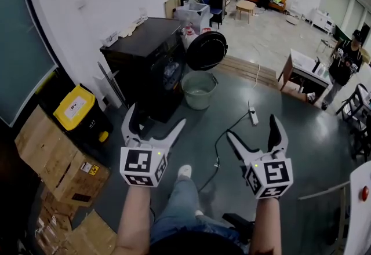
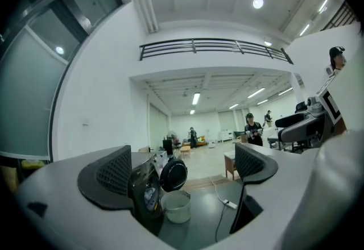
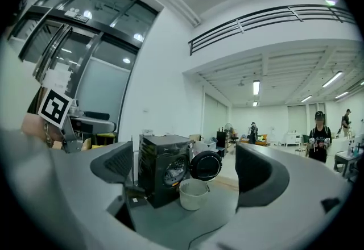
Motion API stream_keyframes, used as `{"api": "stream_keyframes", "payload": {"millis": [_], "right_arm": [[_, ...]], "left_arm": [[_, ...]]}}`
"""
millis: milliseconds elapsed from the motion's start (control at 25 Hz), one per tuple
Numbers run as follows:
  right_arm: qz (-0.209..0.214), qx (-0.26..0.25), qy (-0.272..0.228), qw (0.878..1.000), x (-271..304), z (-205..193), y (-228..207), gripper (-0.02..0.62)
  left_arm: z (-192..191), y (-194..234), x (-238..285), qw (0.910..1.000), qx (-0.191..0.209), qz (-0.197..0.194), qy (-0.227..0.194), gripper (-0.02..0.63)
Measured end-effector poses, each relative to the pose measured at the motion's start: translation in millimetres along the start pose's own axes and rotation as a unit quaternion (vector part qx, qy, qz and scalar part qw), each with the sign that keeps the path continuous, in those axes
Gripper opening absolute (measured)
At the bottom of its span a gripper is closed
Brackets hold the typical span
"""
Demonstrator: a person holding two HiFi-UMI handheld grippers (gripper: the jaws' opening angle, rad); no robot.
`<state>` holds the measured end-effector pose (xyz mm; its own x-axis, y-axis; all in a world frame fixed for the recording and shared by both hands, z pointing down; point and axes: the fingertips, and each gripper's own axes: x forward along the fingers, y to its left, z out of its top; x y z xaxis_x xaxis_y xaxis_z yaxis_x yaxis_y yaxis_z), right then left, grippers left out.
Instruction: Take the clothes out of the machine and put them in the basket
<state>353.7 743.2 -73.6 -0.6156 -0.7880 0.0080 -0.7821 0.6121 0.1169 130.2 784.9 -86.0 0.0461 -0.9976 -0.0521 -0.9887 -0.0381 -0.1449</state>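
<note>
A black front-loading washing machine (image 1: 145,57) stands by the white wall with its round door (image 1: 206,50) swung open. Light-coloured clothes (image 1: 171,72) show inside the drum. A pale round basket (image 1: 199,89) sits on the floor just in front of the door. My left gripper (image 1: 155,117) and right gripper (image 1: 253,127) are both open and empty, held level some way short of the machine. The left gripper view frames the machine (image 2: 145,192) and basket (image 2: 176,206) between its jaws. In the right gripper view, machine (image 3: 162,172), clothes (image 3: 173,172) and basket (image 3: 193,193) appear likewise.
A yellow-lidded black bin (image 1: 78,110) and cardboard boxes (image 1: 58,161) line the wall at left. A power strip (image 1: 253,116) with a black cable lies on the floor ahead of my right gripper. A wooden platform (image 1: 246,71), a desk (image 1: 304,68) and a person (image 1: 345,65) are farther off.
</note>
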Motion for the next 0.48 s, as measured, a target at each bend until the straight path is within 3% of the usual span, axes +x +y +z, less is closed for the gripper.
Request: {"api": "stream_keyframes", "payload": {"millis": [480], "right_arm": [[-0.020,0.011,0.020,1.000,64.1,-9.4,-36.7,0.538]], "left_arm": [[-18.0,32.7,73.5,0.9997,-0.018,0.004,0.015,0.549]]}}
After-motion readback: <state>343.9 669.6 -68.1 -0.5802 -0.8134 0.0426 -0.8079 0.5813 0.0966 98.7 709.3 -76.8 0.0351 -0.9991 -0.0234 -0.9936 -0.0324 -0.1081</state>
